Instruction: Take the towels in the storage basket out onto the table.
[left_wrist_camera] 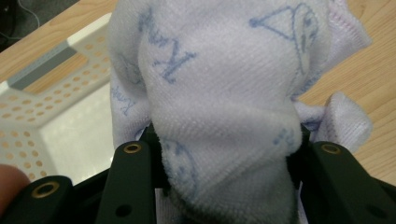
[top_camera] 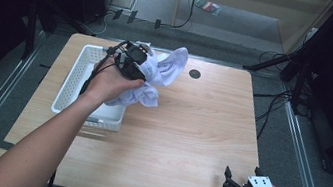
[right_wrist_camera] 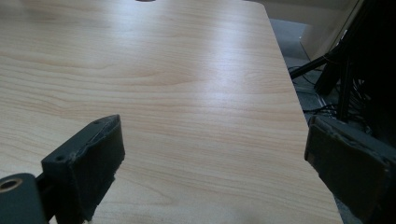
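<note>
One white printed cloth (top_camera: 160, 75) is pinched by the left hand-held gripper (top_camera: 133, 62) at the far left of the counter (top_camera: 189, 127), beside one white perforated basket (top_camera: 73, 76). The right hand-held gripper (top_camera: 241, 180) is held spread at the near right corner.

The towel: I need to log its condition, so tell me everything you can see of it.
The towel is white, soft terry-like cloth printed with faint blue drawings and lettering. It is crumpled into a bunch, pinched between the jaws of the left gripper and lifted, one end sticking up. It hangs at the right edge of the white perforated basket, over the wooden table.
</note>
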